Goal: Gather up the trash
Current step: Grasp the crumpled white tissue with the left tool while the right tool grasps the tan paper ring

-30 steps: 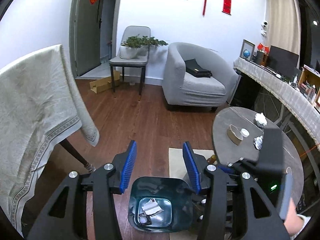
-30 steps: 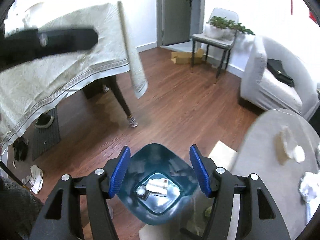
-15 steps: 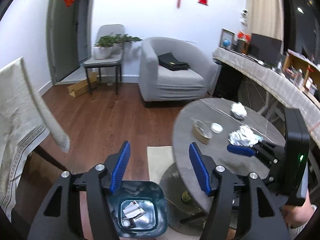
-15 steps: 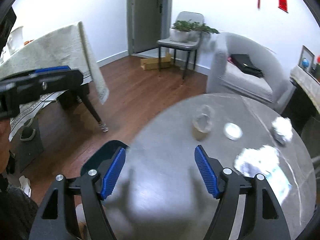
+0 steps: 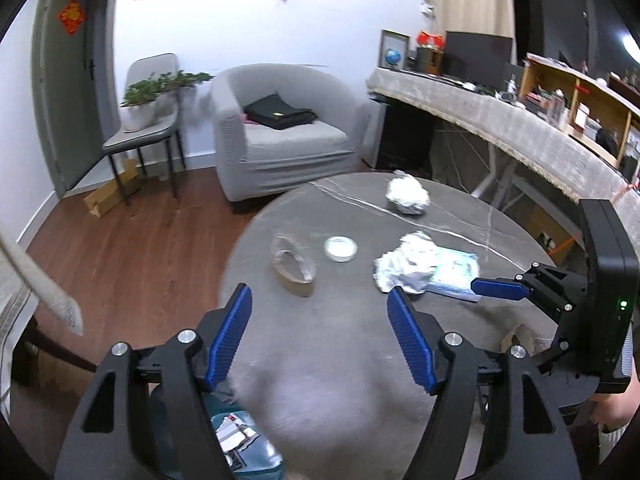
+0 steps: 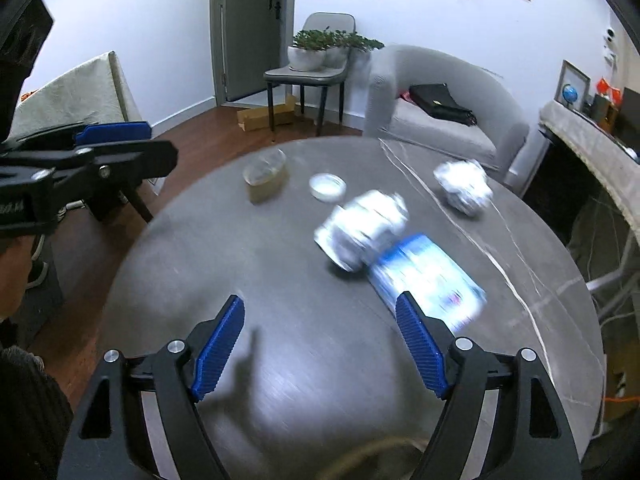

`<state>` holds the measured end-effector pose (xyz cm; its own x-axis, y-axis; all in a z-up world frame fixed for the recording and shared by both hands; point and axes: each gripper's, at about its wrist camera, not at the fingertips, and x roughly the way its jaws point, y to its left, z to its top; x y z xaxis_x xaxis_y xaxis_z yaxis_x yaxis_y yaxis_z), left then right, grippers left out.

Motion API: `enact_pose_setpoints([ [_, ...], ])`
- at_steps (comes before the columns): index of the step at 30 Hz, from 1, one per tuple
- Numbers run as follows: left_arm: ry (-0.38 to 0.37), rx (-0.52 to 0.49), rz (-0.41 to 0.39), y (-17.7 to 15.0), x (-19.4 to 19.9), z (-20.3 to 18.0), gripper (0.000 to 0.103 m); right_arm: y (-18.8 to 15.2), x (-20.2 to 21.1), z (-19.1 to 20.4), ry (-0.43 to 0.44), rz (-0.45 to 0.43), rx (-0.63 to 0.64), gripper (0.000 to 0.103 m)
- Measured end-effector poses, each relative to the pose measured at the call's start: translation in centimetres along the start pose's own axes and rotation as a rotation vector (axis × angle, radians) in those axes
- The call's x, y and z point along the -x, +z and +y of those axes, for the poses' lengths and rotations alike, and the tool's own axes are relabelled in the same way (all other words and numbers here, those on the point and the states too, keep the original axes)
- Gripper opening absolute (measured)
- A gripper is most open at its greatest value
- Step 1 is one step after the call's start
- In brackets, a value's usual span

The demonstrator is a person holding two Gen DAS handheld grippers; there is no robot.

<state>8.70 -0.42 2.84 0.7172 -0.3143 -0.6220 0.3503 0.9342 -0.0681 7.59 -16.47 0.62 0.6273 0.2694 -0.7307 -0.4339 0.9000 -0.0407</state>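
Note:
On the round grey table (image 5: 348, 344) (image 6: 280, 264) lie a crumpled white paper wad (image 5: 404, 266) (image 6: 362, 232), a second wad (image 5: 407, 198) (image 6: 464, 186) farther back, a blue-and-white packet (image 5: 456, 274) (image 6: 430, 280), a squashed brown cup (image 5: 292, 266) (image 6: 266, 174) and a round white lid (image 5: 340, 248) (image 6: 327, 186). My left gripper (image 5: 320, 304) hovers over the table's near part, jaws opening, nothing between them. My right gripper (image 6: 320, 316) hangs just short of the packet, jaws opening and empty too. A dark teal bin (image 5: 248, 448) with trash inside sits below the table edge.
A grey armchair (image 5: 276, 136) with a black bag, a chair holding a potted plant (image 5: 148, 100) and a cardboard box stand beyond the table. A long counter (image 5: 520, 128) runs at the right. A cloth-covered table (image 6: 80, 92) stands left; a person's head shows at the right wrist view's left edge.
Both grippers have swung away from above the bin to over the round table, and both sets of jaws have spread wider. The bin has slid to the lower edge of the left wrist view.

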Motion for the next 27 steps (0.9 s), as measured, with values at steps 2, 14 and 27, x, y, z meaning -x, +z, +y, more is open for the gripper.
enact_pose_setpoints([
  [2, -0.008, -0.012, 0.005, 0.0, -0.8, -0.9, 0.073, -0.6, 0.5, -1.1, -0.007, 0.000, 0.002, 0.079],
  [14, -0.046, -0.055, 0.030, 0.5, -4.8, -5.3, 0.077, -3.5, 1.8, -4.6, 0.046, 0.013, -0.054, 0.086],
  [27, -0.029, -0.062, 0.081, 1.5, -8.7, -7.5, 0.077, -5.2, 3.0, -4.5, 0.124, 0.010, -0.034, 0.087],
])
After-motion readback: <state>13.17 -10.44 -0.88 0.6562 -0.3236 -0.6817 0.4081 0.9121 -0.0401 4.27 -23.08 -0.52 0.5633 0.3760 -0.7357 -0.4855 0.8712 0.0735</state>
